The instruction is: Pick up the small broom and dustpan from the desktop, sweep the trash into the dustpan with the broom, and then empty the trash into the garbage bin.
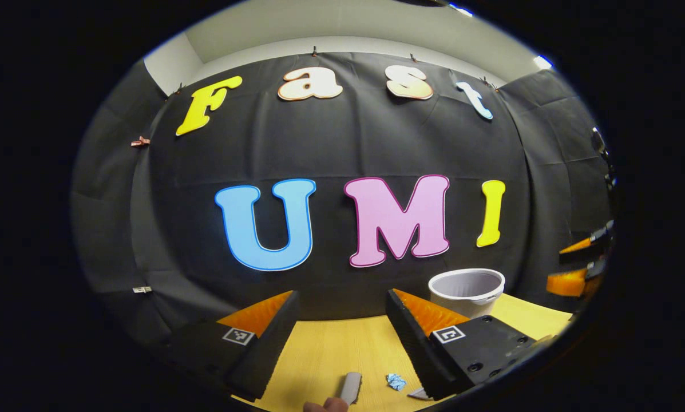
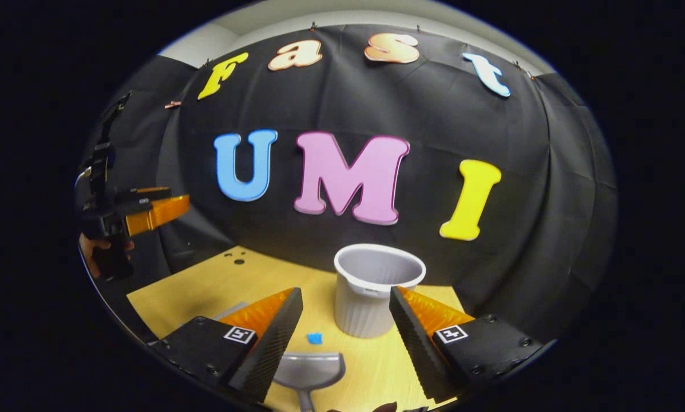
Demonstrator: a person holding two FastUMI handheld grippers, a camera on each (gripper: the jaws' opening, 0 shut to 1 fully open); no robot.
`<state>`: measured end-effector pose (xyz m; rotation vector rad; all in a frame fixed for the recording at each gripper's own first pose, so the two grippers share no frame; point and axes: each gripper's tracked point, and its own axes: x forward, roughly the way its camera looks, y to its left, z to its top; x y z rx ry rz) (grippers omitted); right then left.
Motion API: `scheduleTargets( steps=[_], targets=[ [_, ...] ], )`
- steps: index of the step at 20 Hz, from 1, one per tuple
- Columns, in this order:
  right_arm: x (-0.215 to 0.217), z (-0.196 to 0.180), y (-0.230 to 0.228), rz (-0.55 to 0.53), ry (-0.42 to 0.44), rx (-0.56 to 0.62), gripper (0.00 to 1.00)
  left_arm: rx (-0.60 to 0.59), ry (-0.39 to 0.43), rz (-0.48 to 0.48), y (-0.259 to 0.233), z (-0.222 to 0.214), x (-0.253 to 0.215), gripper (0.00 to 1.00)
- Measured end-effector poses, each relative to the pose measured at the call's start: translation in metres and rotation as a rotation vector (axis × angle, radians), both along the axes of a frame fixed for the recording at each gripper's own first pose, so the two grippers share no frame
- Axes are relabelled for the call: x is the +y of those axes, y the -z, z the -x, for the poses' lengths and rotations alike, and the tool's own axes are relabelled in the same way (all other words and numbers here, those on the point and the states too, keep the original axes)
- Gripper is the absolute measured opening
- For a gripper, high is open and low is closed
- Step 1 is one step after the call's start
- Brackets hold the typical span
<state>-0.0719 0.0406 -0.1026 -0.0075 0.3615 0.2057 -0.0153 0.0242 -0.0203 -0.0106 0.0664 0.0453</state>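
Note:
In the right gripper view a grey dustpan [image 2: 311,369] lies flat on the wooden desktop [image 2: 205,286], just below my open right gripper [image 2: 345,292], its handle pointing toward me. A small blue scrap of trash [image 2: 315,338] lies beyond it. The white ribbed bin [image 2: 376,289] stands upright behind. My left gripper [image 1: 342,297] hangs open above the desktop [image 1: 331,349]. Under it lie a grey handle [image 1: 351,388] and a crumpled blue scrap [image 1: 395,381]. The bin [image 1: 468,292] stands to the right.
A hand [image 2: 99,252] holds the left gripper [image 2: 167,201] high at the left of the right gripper view. The right gripper [image 1: 574,264] shows at the far right of the left gripper view. A grey piece [image 2: 230,312] peeks out behind a finger. The black cloth wall closes the back.

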Motion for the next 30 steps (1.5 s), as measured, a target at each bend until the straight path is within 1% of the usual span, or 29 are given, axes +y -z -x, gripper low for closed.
scheduleTargets(
  steps=[5, 7, 11, 14, 17, 21, 24, 27, 29, 30],
  targets=[
    [0.022, 0.064, 0.089, 0.030, -0.086, 0.256, 0.98, 0.019, -0.002, -0.002, 0.008, 0.007, 0.008, 0.97],
    [0.028, 0.083, 0.119, 0.036, -0.102, 0.335, 0.98, 0.024, -0.007, -0.008, 0.012, 0.011, 0.016, 0.97],
    [0.037, 0.109, 0.176, 0.048, -0.132, 0.475, 0.98, 0.034, -0.021, 0.002, 0.018, 0.017, 0.029, 0.97],
    [0.042, 0.117, 0.220, 0.063, -0.149, 0.580, 0.98, 0.040, -0.031, 0.001, 0.024, 0.021, 0.039, 0.97],
    [0.045, 0.123, 0.265, 0.076, -0.132, 0.684, 0.98, 0.047, -0.044, -0.014, 0.027, 0.026, 0.051, 0.97],
    [0.052, 0.121, 0.307, 0.113, -0.114, 0.779, 0.99, 0.051, -0.055, -0.015, 0.034, 0.029, 0.066, 0.97],
    [0.058, 0.115, 0.327, 0.121, -0.095, 0.819, 0.99, 0.063, -0.063, -0.016, 0.042, 0.028, 0.075, 0.97],
    [0.061, 0.111, 0.339, 0.131, -0.097, 0.839, 0.99, 0.078, -0.067, -0.012, 0.048, 0.030, 0.082, 0.97],
    [0.067, 0.107, 0.343, 0.098, -0.096, 0.847, 0.99, 0.085, -0.065, -0.012, 0.050, 0.029, 0.085, 0.97],
    [0.066, 0.109, 0.342, 0.086, -0.089, 0.851, 0.95, 0.085, -0.065, -0.012, 0.052, 0.027, 0.087, 0.97]
  ],
)
